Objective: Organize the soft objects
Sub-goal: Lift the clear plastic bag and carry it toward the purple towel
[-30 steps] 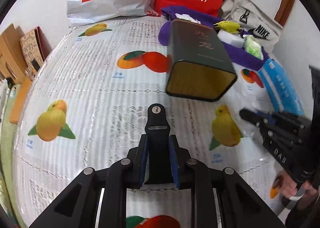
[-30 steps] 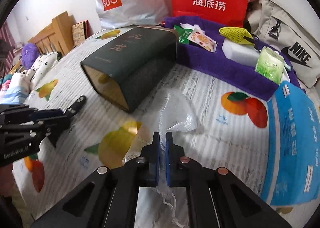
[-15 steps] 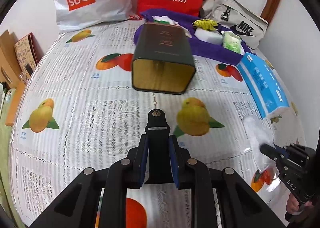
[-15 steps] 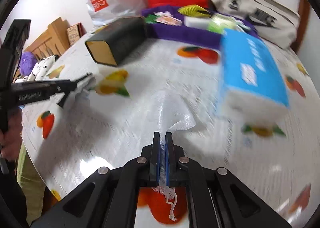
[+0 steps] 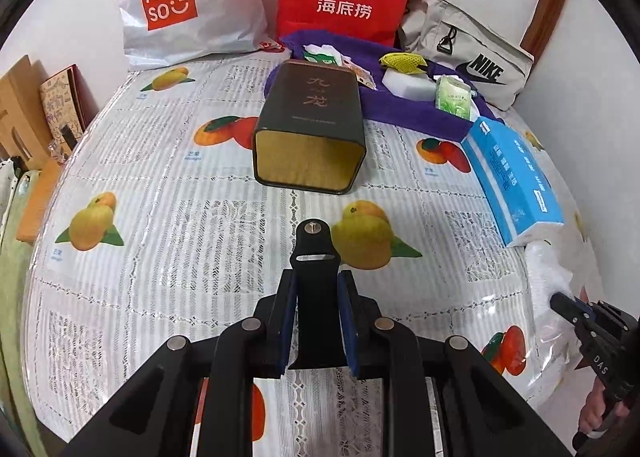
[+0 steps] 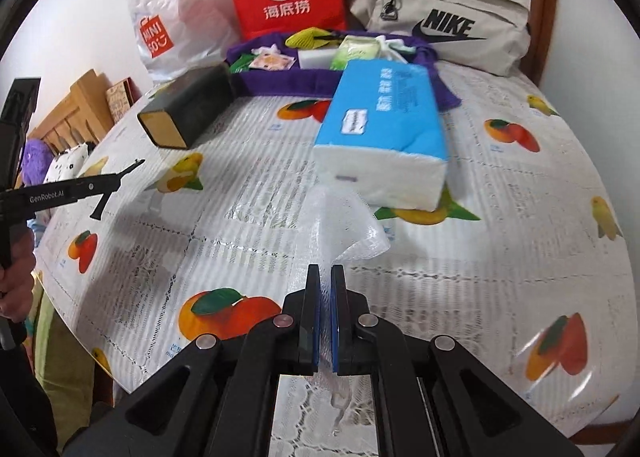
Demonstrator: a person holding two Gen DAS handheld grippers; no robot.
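Three bags (image 5: 188,9), one tin (image 5: 310,125), perhaps two packets (image 5: 452,97).

L gripper (image 5: 316,289): lower centre of left wrist view, pointing steeply down, jaws clamped on a black strap (image 5: 316,257) that sticks up past the tips. Also seen side-on at left edge of right wrist view, a hand (image 6: 16,289) wrapped round its handle at lower left.

R gripper (image 6: 326,277): lower centre of right wrist view, angled down, blue pads nearly together, pinching a white mesh pouch (image 6: 346,229) that fans out above the tips. Tip also visible at lower right of left wrist view, fingers (image 5: 600,417) on grip below.
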